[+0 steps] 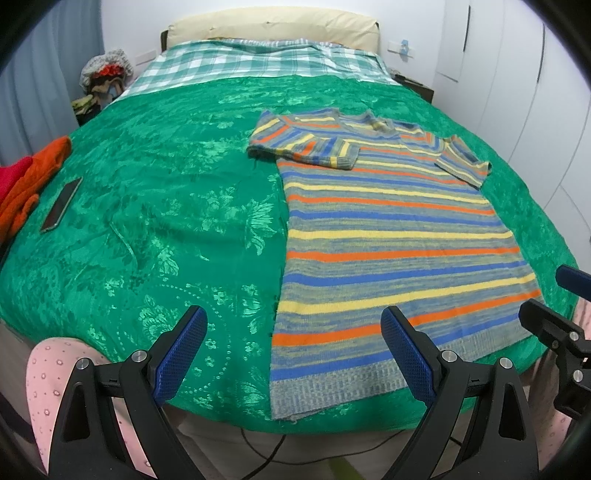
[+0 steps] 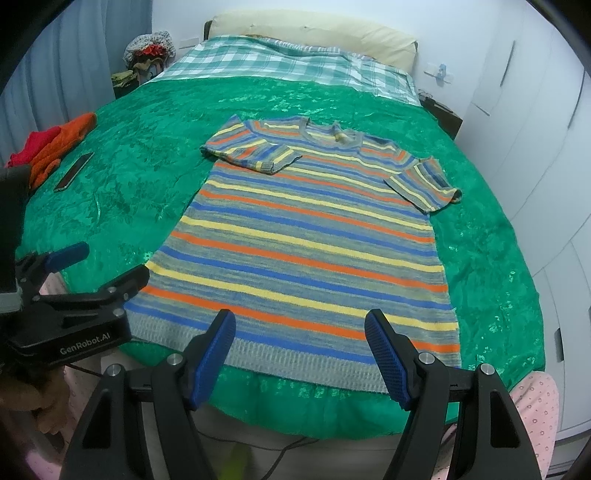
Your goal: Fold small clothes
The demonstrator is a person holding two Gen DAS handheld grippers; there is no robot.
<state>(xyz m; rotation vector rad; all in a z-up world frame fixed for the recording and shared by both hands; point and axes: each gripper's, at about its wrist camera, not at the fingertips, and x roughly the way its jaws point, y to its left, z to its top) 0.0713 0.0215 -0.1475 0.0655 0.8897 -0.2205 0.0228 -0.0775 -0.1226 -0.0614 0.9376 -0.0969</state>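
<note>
A striped knit sweater (image 1: 391, 236) in grey, blue, yellow and orange lies flat on the green bedspread (image 1: 166, 206), hem toward me. Both short sleeves are folded in over its chest. It also shows in the right wrist view (image 2: 306, 247). My left gripper (image 1: 293, 350) is open and empty, just off the near bed edge, over the sweater's lower left corner. My right gripper (image 2: 300, 354) is open and empty, just short of the hem's middle. The left gripper (image 2: 99, 266) shows in the right wrist view at the sweater's left hem corner.
A phone (image 1: 61, 208) and orange and red clothes (image 1: 29, 181) lie at the bed's left edge. A checked blanket (image 1: 258, 61) and pillow (image 1: 273, 26) are at the head. White wardrobes (image 2: 535, 122) stand at right. A cable (image 2: 288, 445) hangs below the bed edge.
</note>
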